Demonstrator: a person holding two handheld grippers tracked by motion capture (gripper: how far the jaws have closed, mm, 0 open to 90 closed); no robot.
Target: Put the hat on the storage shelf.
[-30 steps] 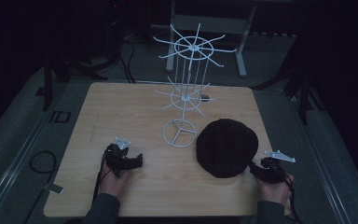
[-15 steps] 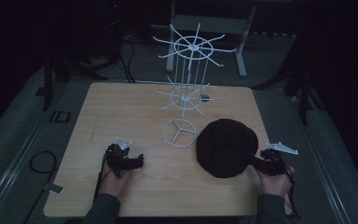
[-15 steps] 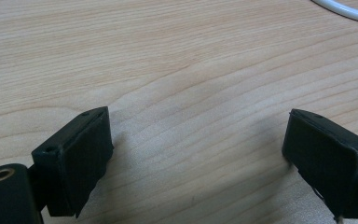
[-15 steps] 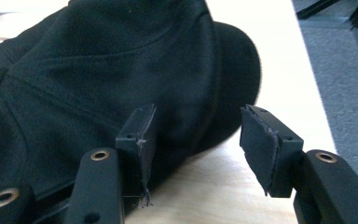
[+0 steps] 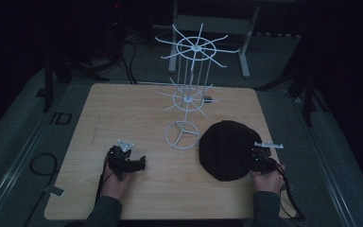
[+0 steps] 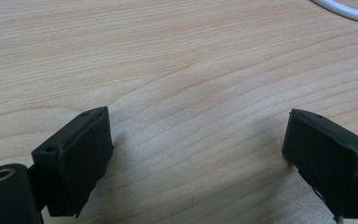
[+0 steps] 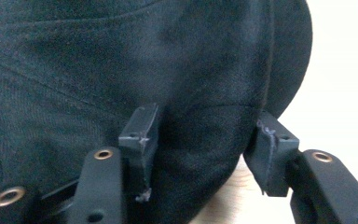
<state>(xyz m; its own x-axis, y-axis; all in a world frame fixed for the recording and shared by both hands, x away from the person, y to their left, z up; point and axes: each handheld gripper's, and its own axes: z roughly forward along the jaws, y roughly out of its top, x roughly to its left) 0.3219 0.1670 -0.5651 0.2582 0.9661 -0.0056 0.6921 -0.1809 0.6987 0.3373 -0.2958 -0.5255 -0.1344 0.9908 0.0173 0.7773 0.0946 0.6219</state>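
Observation:
A black cap (image 5: 227,149) lies on the right part of the wooden table (image 5: 123,109). My right gripper (image 5: 254,160) sits at the cap's right edge. In the right gripper view the cap (image 7: 121,60) fills most of the frame, and the right gripper (image 7: 205,140) is open with the cap's rim between its jaws. My left gripper (image 5: 141,163) rests near the table's front left, and in its own view the left gripper (image 6: 196,149) is wide open over bare wood. A white wire hanging rack (image 5: 189,94) stands upright at mid-table, left of the cap.
The rack's round base ring (image 5: 183,135) lies between the two grippers, and its edge (image 6: 349,9) shows ahead of the left jaws. Dark floor with cables (image 5: 38,165) surrounds the table. A grey stand (image 5: 246,52) is behind it.
My right gripper has moved left from the table's right edge onto the cap's rim. The left gripper has barely shifted.

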